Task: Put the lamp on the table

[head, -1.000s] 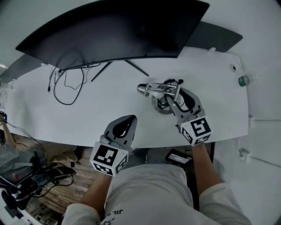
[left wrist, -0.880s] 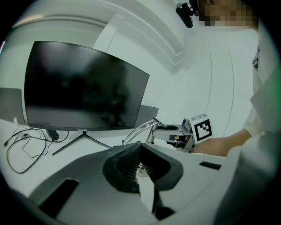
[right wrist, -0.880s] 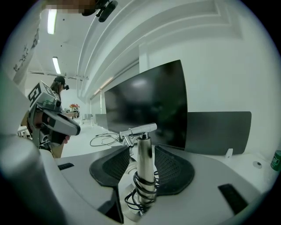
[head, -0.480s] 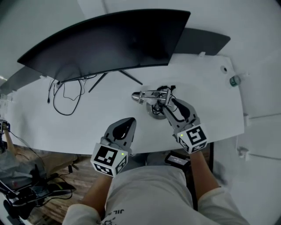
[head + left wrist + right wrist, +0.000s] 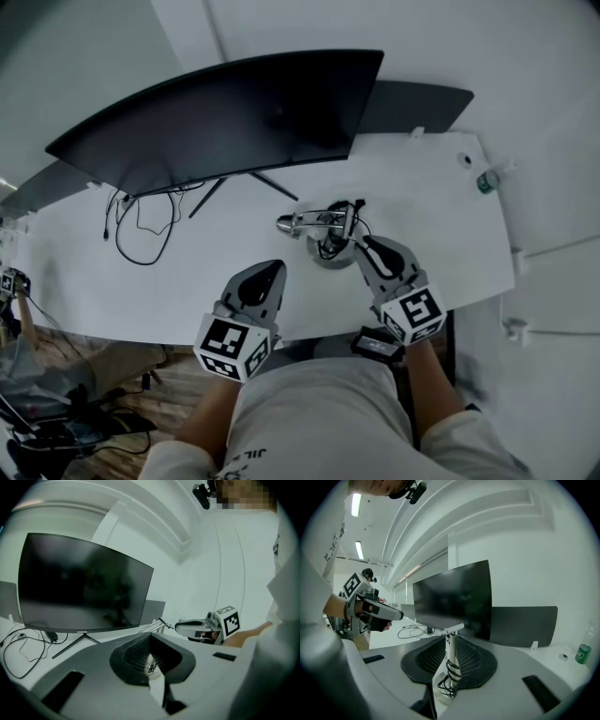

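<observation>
White table [image 5: 187,272] under a curved monitor [image 5: 225,103], loose cable [image 5: 141,220] at left. The lamp [image 5: 323,230] sits near the front edge, and the right gripper [image 5: 361,248] jaws have just closed onto its post. The left gripper [image 5: 272,270] jaws are together, empty.

Lamp [image 5: 326,246] on table [image 5: 422,187], before monitor [image 5: 225,112]; cables [image 5: 141,225] left of lamp.

The lamp [image 5: 314,223] is seen as polished, shiny metal, wound with black cord [image 5: 448,674]. The surface [image 5: 187,272] is rendered smooth, matt white. The monitor [image 5: 225,117] is shown dark and glossy. The left claw [image 5: 267,275] is shelled in matt grey plastic.
</observation>
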The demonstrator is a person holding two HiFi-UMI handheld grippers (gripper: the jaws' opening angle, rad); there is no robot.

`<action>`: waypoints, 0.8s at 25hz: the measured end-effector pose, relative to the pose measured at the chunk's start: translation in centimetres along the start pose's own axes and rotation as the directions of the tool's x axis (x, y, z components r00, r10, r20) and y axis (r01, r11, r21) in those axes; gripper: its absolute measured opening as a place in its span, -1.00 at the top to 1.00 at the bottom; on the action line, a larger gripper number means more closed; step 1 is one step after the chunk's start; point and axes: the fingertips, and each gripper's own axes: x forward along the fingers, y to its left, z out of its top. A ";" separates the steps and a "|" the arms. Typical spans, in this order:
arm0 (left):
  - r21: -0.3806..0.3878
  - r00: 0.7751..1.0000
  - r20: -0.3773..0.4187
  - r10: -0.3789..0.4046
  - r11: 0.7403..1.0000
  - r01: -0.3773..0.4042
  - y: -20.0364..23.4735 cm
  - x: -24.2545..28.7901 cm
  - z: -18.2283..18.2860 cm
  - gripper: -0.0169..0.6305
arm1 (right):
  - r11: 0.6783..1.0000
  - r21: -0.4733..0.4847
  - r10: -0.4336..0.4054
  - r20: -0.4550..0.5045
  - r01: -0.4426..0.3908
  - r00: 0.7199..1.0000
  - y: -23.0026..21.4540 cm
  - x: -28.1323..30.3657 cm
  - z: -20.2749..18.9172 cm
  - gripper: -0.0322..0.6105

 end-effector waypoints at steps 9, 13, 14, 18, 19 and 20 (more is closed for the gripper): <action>0.002 1.000 0.024 -0.001 1.000 0.001 -0.1 0.0 0.9 0.94 | 1.000 -0.012 -0.006 0.014 0.006 1.000 0.0 -1.3 1.4 0.76; 0.011 0.999 0.041 -0.006 1.000 0.005 -0.4 -0.3 0.9 0.94 | 1.000 -0.022 0.005 0.013 -0.005 1.000 0.6 -1.7 1.9 0.79; 0.012 0.999 0.043 -0.006 1.000 0.006 -0.5 -0.3 1.0 0.94 | 1.000 -0.024 0.009 0.013 -0.009 1.000 0.7 -1.7 2.0 0.79; 0.010 0.999 0.038 -0.003 1.000 0.003 -0.6 -0.1 1.0 0.94 | 1.000 -0.019 0.021 0.007 -0.021 1.000 0.5 -1.8 2.1 0.80; 0.009 0.999 0.035 -0.002 1.000 0.001 -0.5 0.1 1.1 0.94 | 1.000 -0.015 0.024 0.003 -0.024 1.000 0.4 -1.7 2.2 0.80; 0.007 0.999 0.032 0.000 1.000 0.000 -0.5 0.1 1.2 0.94 | 1.000 -0.010 0.027 -0.001 -0.027 1.000 0.3 -1.7 2.3 0.80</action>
